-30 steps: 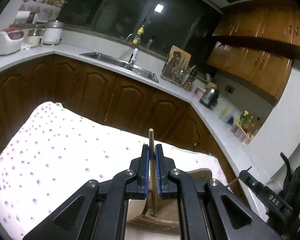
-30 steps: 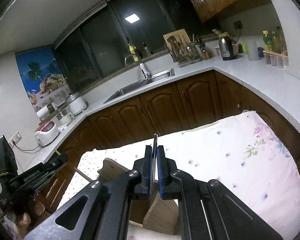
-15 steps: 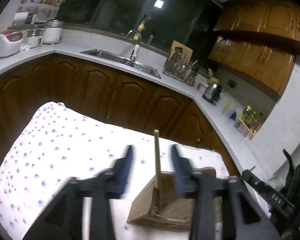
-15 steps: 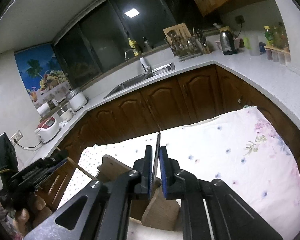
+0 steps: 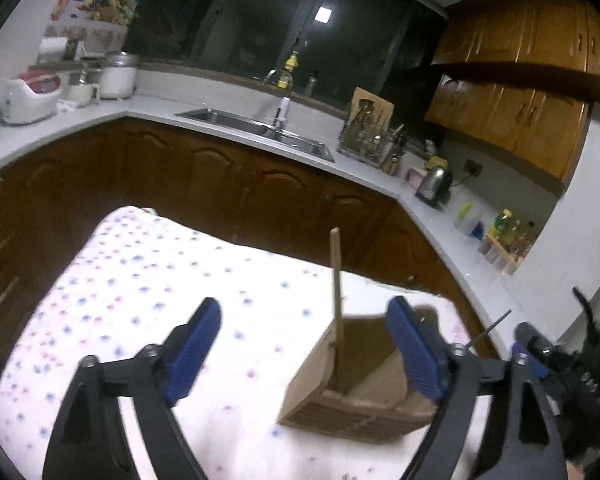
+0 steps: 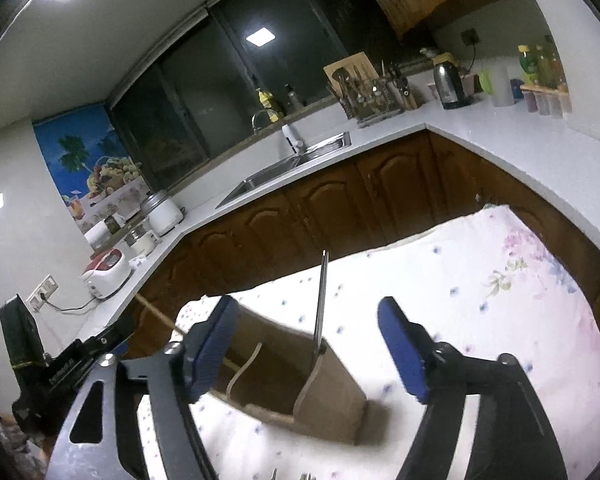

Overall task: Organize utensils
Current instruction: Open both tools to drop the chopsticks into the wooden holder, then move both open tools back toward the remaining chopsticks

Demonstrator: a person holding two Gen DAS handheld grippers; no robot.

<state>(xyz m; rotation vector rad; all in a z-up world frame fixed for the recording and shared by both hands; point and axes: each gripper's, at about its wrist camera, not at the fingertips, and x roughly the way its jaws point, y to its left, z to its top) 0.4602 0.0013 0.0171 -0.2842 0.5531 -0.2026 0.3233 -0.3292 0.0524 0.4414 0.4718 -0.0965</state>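
With both tools' jaws just spread wide, the thin wooden stick (image 5: pixel 335 280) and slim metal utensil (image 6: pixel 321 308) stand released in the brown wooden holder (image 6: pixel 300 392).

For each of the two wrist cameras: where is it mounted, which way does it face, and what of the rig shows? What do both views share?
Left wrist: sits on the left gripper, looks forward and down over the floral cloth at the wooden holder with a wooden stick in it; its blue fingers stand wide apart; the right gripper shows at the right edge.
Right wrist: sits on the right gripper, faces the same holder with a metal utensil in it; fingers apart; the left gripper shows at left.
Shared: holder, cloth, sink.
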